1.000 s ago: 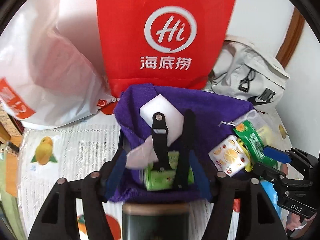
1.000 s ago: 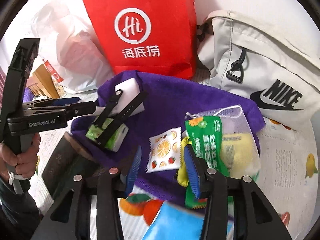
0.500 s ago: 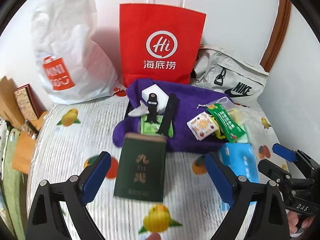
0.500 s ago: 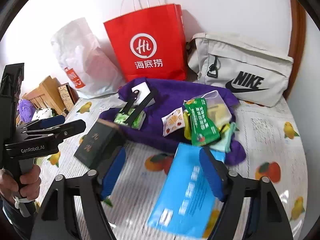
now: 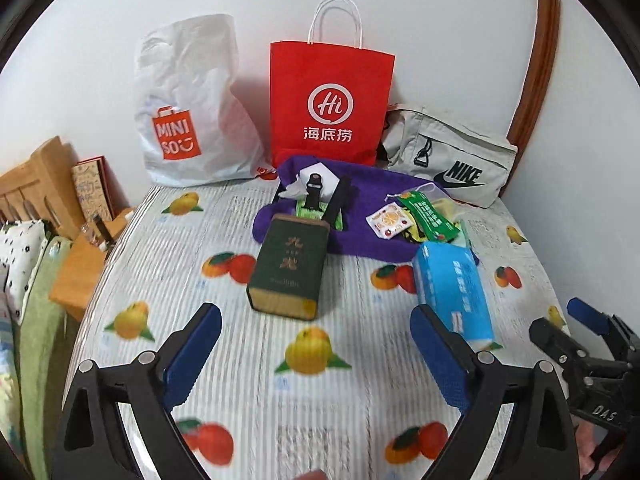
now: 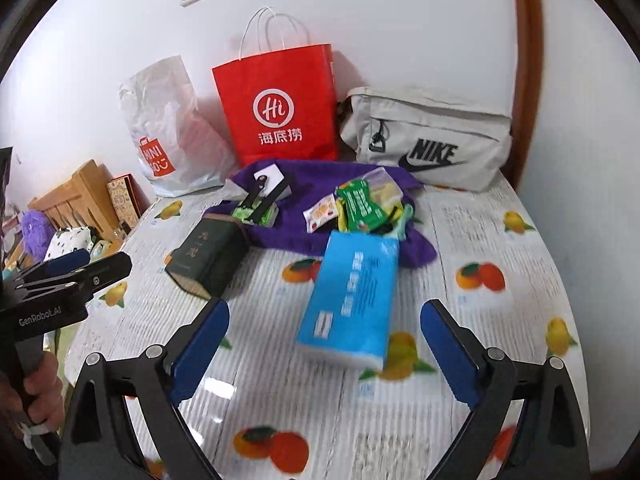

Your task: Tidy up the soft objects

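Both grippers are held low over the near edge of the table [image 5: 224, 240], well back from the clutter: the left gripper [image 5: 316, 340] is spread wide with nothing between its blue pads, and the right gripper [image 6: 324, 340] is likewise opened wide and empty. The soft things are gathered toward the far side: a purple cloth [image 5: 372, 196] is spread in front of the red paper bag [image 5: 330, 100], with a black strap [image 5: 316, 196], a green tissue pack [image 5: 320, 214], a small fruit-print sachet [image 5: 388, 222] and a green snack packet [image 5: 428, 216] lying on it, and a blue tissue pack [image 6: 352, 288] is lying just in front of the cloth, its far end touching the cloth's edge. A dark green box [image 5: 288, 268] is stood against the cloth's near left edge. A white plastic bag [image 5: 188, 108] and a grey sling bag [image 6: 428, 136] are propped against the wall. Whether sorting is in its early or late part cannot be judged from this layout, so no particular target is named. For any pick made from here, a soft pack is best approached across its narrow side, squeezed only lightly so that it is not crushed, and lifted clear before being carried, so that the cloth and the loose packets on it are not dragged along.
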### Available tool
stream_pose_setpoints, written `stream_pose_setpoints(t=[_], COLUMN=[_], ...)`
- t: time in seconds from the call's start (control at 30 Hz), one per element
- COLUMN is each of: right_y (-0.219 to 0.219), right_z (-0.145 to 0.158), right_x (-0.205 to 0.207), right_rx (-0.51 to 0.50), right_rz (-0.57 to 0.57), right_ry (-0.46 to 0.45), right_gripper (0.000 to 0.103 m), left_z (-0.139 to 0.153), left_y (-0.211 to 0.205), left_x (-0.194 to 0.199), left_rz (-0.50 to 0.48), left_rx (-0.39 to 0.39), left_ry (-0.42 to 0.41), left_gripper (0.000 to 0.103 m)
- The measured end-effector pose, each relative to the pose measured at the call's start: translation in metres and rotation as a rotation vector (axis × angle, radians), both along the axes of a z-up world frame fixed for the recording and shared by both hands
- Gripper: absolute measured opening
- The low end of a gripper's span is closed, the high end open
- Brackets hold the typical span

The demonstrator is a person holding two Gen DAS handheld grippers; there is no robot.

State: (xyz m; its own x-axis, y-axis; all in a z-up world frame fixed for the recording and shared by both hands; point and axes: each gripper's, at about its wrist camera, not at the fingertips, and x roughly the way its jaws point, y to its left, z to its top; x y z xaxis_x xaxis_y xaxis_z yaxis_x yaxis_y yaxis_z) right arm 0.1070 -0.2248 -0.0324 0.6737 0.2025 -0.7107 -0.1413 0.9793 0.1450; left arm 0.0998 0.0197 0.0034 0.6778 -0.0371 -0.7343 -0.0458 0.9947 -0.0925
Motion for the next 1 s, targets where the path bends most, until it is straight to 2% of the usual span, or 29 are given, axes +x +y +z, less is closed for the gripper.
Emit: stream_pose_setpoints(t=[0.1,0.23,0.33,0.43,0.57,1.0], right_y=[0.000,-0.004,-0.007,-0.007,-0.009,-0.011], right_z=[-0.003,-0.009,-0.013,-0.014,-0.013,-0.009], right_x=[-0.020,-0.044,-0.059,-0.072,-0.084,-0.094], right_rx=[-0.026,0.010,0.013,0.009,0.002,-0.025], right_rz=[-0.007,-0.005,-0.009,-0.006,-0.014,-0.024], right_ry=[0.001,0.015,0.021,0.007,-0.008,-0.031], right_gripper=[0.096,0.096,0.099,0.101,0.103,0.103], left_z=[0.001,0.004,0.005,0.006,0.007,0.005], left_y=[-0.006,-0.013,-0.019,-0.024,-0.028,-0.025], left_x=[-0.021,-0.049,-0.066,-0.079,-0.088,-0.095], left_rz=[0.000,0.000,0.007,-0.008,-0.014,0.005], left_rx=[0.025,0.022,0.032,0.035,0.059,0.050], left_ry=[-0.018,-0.042,-0.062,-0.080,-0.082,-0.066], left_gripper=[0.096,0.096,0.102,0.102,0.102,0.102])
